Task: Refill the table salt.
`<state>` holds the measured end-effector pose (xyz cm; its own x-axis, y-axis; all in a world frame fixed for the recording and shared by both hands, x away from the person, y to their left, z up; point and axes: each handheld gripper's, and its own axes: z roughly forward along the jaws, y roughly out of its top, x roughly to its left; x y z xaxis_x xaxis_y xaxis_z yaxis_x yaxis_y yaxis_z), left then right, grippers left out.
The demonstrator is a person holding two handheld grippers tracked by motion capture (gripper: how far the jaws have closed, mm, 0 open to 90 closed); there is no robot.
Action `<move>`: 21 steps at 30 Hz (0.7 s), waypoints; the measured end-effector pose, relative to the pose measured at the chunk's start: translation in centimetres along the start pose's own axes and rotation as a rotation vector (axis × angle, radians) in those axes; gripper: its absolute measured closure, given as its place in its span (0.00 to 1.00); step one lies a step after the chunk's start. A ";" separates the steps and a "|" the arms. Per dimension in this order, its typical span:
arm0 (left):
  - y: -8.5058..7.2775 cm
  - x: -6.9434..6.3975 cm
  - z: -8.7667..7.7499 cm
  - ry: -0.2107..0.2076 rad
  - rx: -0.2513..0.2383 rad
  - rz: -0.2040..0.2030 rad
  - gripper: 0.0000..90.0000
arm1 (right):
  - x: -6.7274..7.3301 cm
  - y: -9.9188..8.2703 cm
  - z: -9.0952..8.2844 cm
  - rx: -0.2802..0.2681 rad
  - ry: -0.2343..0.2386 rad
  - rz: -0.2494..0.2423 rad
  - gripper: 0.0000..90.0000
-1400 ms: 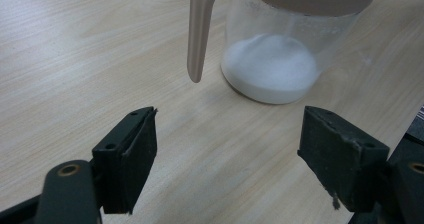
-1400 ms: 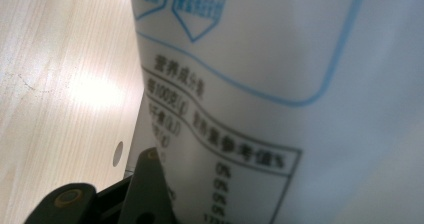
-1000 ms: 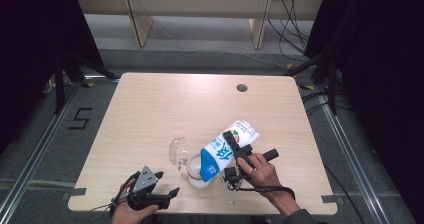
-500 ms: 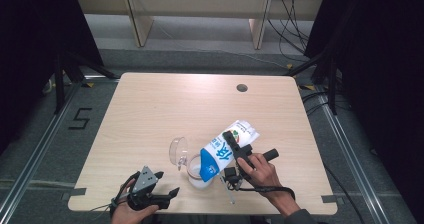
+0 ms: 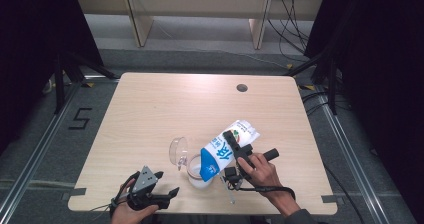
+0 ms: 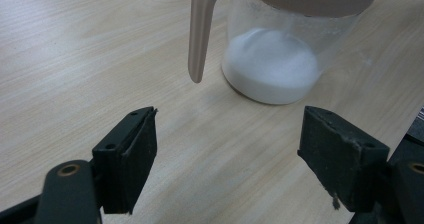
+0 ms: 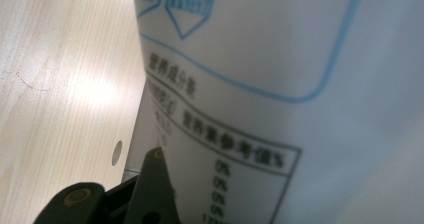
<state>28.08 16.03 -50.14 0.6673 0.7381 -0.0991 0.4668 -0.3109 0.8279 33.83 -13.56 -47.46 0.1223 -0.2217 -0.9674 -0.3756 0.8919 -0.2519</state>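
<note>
Black grippers (image 5: 150, 191) with brass-coloured screws, trailing cables

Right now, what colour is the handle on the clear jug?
The handle is pale beige, matching the jug's lid; the left gripper view shows it best.

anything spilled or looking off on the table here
No spill shows. The blue and white bag is tipped mouth-down over the clear jug, gripped by the right gripper, and the white powder sits inside the jug. The jug's open lid and the open left gripper look normal.

Blue-white bag (image 5: 222, 151) tilted, mouth down over clear jug (image 5: 197, 174) holding white powder
</note>
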 end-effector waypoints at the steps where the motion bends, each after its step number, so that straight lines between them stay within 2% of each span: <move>1: 0.0 0.0 0.0 0.001 -0.001 -0.002 0.25 | 0.0 0.0 0.0 0.002 -0.002 0.002 0.72; 19: 0.0 0.0 0.0 0.000 0.000 0.000 0.25 | 0.0 0.0 0.0 0.005 -0.002 -0.002 0.73; 20: 0.0 0.0 0.0 0.001 -0.001 0.000 0.25 | -0.1 0.0 0.0 -0.003 -0.008 -0.023 0.73; 21: 0.0 0.0 0.0 0.000 -0.001 -0.001 0.25 | 0.1 0.0 0.0 0.008 -0.004 0.008 0.73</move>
<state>28.09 16.04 -50.14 0.6671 0.7383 -0.0997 0.4665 -0.3097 0.8285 33.83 -13.61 -47.58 0.1230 -0.2131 -0.9693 -0.3695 0.8966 -0.2440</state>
